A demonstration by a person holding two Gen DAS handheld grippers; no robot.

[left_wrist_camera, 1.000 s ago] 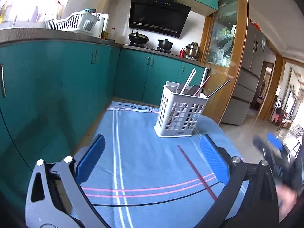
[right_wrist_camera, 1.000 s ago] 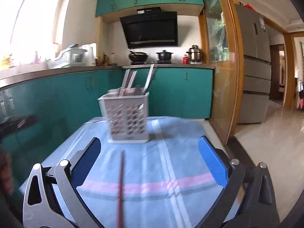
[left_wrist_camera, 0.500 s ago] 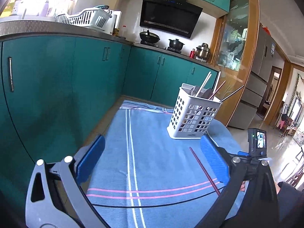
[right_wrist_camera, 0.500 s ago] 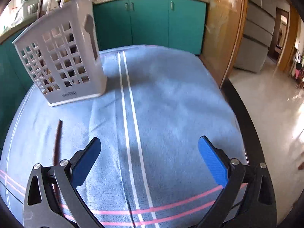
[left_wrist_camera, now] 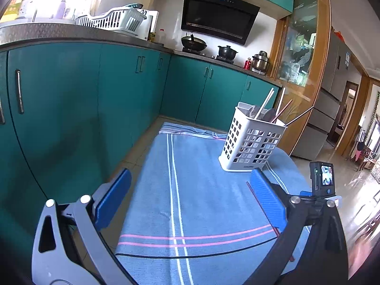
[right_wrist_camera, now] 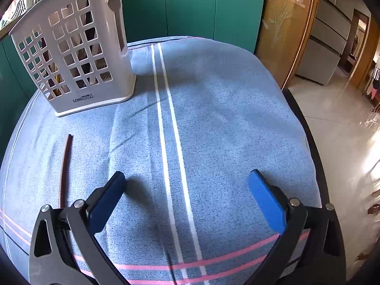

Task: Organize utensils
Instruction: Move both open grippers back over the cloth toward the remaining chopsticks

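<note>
Nothing lay between my right gripper (right_wrist_camera: 187, 199) and the cloth; its blue fingers (right_wrist_camera: 108, 199) were spread wide and held nothing. My left gripper (left_wrist_camera: 190, 199) was just as wide apart and empty, low in its own frame, and its right-hand finger (left_wrist_camera: 267, 199) covered the middle of the dark red chopstick (left_wrist_camera: 249, 186). The camera (left_wrist_camera: 323, 178) mounted on my other gripper showed at the right edge of that view.

The blue striped cloth (right_wrist_camera: 213, 118) covered a rounded table, with teal cabinets (left_wrist_camera: 118, 90) behind, a range hood (left_wrist_camera: 218, 16) in the upper middle and a wooden door frame (right_wrist_camera: 282, 35) at upper right.

The chopstick (right_wrist_camera: 64, 166), thin and straight, lay flat at left of my right view, near the white basket (right_wrist_camera: 73, 47) at upper left but apart from it. The perforated basket (left_wrist_camera: 253, 140) stood upright, with chopsticks (left_wrist_camera: 266, 103) leaning out.
</note>
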